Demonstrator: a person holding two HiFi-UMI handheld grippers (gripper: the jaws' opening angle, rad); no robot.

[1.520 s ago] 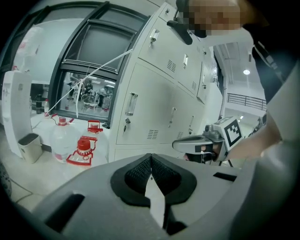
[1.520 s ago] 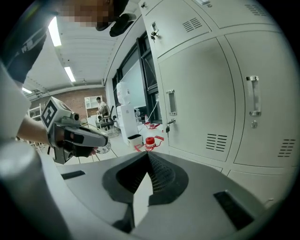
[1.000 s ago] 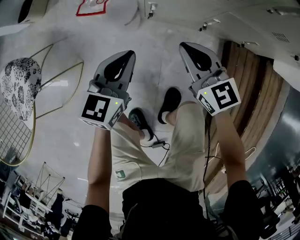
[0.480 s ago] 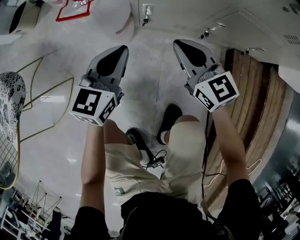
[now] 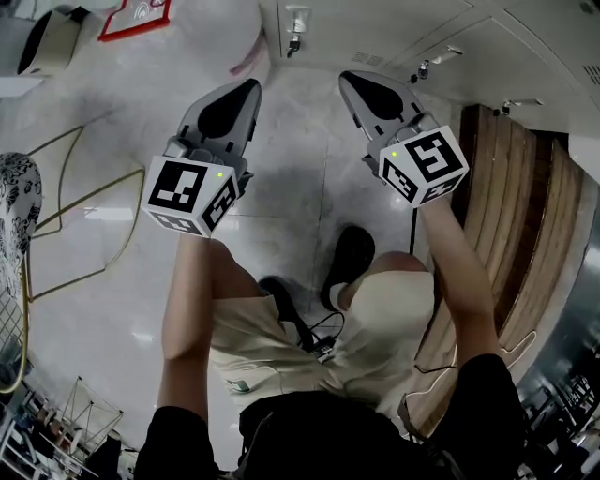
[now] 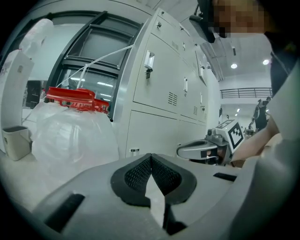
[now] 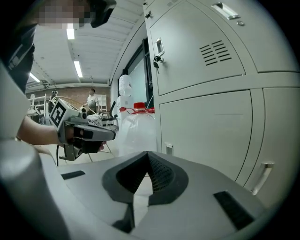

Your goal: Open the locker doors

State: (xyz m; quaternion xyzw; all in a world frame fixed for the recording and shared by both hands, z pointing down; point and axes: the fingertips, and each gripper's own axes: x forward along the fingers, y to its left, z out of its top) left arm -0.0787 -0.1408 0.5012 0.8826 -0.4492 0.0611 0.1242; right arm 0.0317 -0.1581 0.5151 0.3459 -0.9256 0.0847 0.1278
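- The left tool has its two jaws closed together, pad against pad. Nothing is between them, so it holds nothing.
- The right tool is in the same state, with its jaws fully together and empty.
- In the head view the two tools are side by side, apart from each other, above the floor. Both point toward the lockers at the far edge of the floor.
- All the locker doors in view are closed. In the right gripper view the upper door carries a latch with a key hanging from it. The lower door has a small tab at its edge.
- The step in hand seems to be the approach, because neither tool touches a door.
- For the next move, one tool probably has to open its jaws, come to a latch or tab and close on it. It should then pull outward along the arc of the door.
- A large plastic bag stands on the floor just beside the lockers, and it may hinder a door that swings to that side.
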